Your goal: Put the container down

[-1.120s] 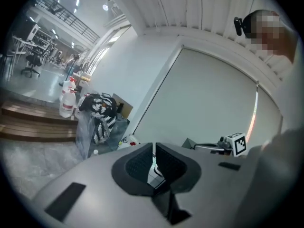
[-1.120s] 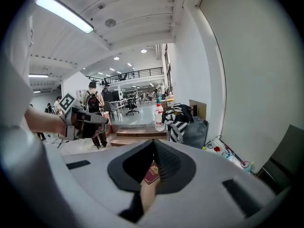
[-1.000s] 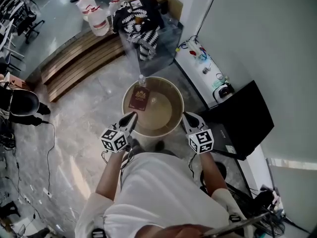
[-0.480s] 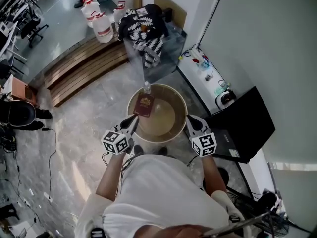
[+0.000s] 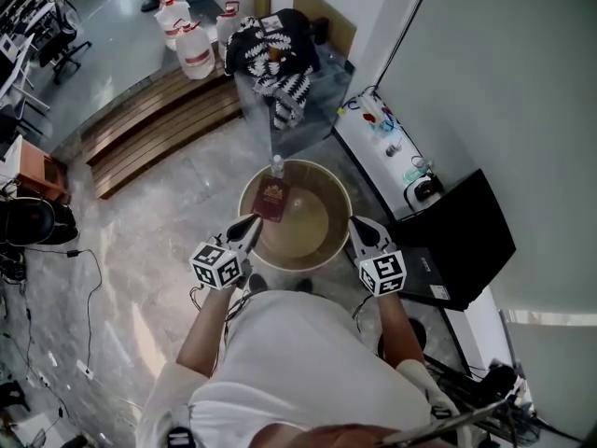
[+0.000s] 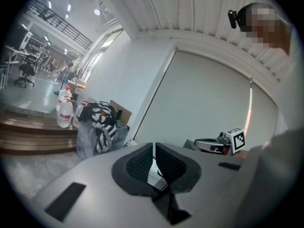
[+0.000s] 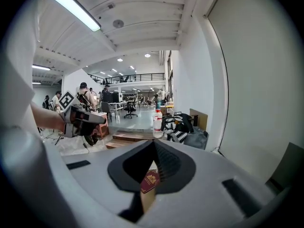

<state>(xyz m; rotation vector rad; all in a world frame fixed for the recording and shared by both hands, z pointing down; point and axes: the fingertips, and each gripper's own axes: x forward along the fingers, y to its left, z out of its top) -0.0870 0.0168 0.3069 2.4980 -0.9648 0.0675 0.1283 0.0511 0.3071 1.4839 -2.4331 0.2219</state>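
Note:
A round beige container (image 5: 308, 224) hangs above the floor in front of the person, held level between both grippers. My left gripper (image 5: 252, 222) is shut on its left rim and my right gripper (image 5: 355, 222) is shut on its right rim. A maroon booklet (image 5: 271, 201) leans inside against the far-left wall, and a small clear bottle (image 5: 277, 165) shows at the far rim. In the left gripper view the left gripper (image 6: 154, 146) has its pads almost together. In the right gripper view the right gripper (image 7: 153, 144) is closed, with the booklet (image 7: 150, 182) showing just below its pads.
Ahead stands a clear bin (image 5: 312, 91) draped with a black-and-white patterned cloth (image 5: 275, 59). Water jugs (image 5: 191, 45) and wooden steps (image 5: 154, 119) lie to the far left. A black screen (image 5: 457, 241) and a white strip of plugs (image 5: 387, 143) line the right wall. Cables trail at left.
The container and both grippers have risen and moved forward a little together. Both grips on the rim look the same.

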